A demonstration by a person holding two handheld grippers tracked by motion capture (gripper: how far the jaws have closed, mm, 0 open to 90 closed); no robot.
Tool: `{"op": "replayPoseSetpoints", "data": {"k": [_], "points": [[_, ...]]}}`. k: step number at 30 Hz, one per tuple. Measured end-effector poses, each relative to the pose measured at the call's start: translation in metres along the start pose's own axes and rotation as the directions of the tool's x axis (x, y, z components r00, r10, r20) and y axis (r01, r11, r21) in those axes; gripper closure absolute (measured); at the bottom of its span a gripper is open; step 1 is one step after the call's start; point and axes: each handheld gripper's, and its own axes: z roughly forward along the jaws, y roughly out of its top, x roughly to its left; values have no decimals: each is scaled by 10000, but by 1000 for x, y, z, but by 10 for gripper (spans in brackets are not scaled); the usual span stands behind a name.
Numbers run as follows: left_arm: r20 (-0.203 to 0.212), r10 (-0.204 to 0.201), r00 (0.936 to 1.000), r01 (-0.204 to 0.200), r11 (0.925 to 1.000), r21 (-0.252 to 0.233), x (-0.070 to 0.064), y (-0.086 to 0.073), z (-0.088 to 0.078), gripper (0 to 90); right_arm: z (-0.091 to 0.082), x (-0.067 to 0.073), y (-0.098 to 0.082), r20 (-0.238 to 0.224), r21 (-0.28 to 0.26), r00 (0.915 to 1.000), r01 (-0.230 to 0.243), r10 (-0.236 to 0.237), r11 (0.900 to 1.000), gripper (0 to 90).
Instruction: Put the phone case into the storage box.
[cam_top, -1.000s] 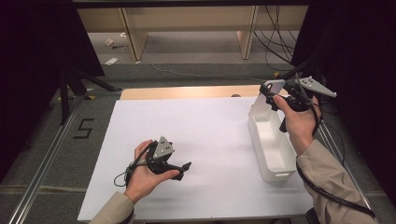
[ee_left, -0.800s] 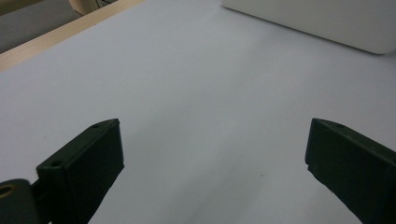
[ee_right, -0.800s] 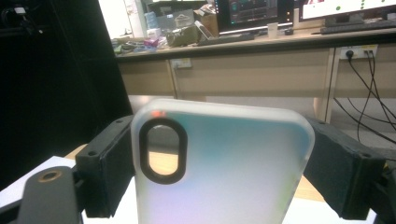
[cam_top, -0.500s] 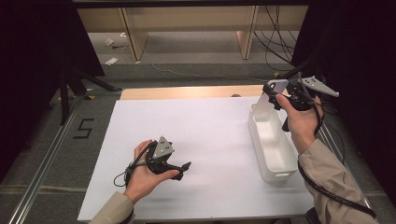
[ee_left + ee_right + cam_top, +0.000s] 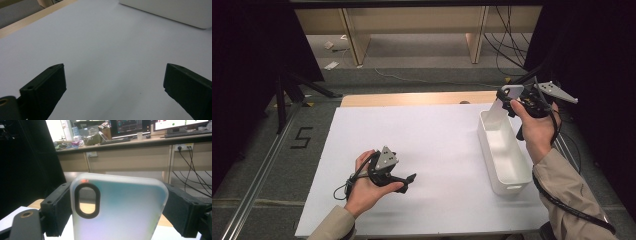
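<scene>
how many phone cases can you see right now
1. The phone case, frosted and translucent, is clamped between the right gripper's jaws, held above the far end of the white bin. The bin's visible interior looks empty, though its near wall could hide something.

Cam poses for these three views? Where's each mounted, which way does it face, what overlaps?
High view: fixed above the person's side, facing forward and down on the table; both forearms, left gripper and right gripper show.
Left gripper view: rides the left gripper, looking low across the table at the bin; its open jaws show.
Right gripper view: rides the right gripper, facing level toward desks; jaws clamp a phone case.
Shared: high and left gripper views share table and bin; high and right gripper views share the phone case.
</scene>
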Motion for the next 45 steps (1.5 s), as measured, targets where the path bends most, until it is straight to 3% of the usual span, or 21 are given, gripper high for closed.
{"op": "replayPoseSetpoints", "data": {"k": [20, 45], "points": [[-52, -18, 10000, 17, 10000, -70, 1, 0, -3, 34, 1, -5, -2, 217, 27, 9997, 63, -63, 10000, 173], [-211, -190, 9996, 185, 9996, -223, 8, -10, -19, 35, 2, -10, -4, 377, 104, 9993, 35, -39, 9999, 173]]}}
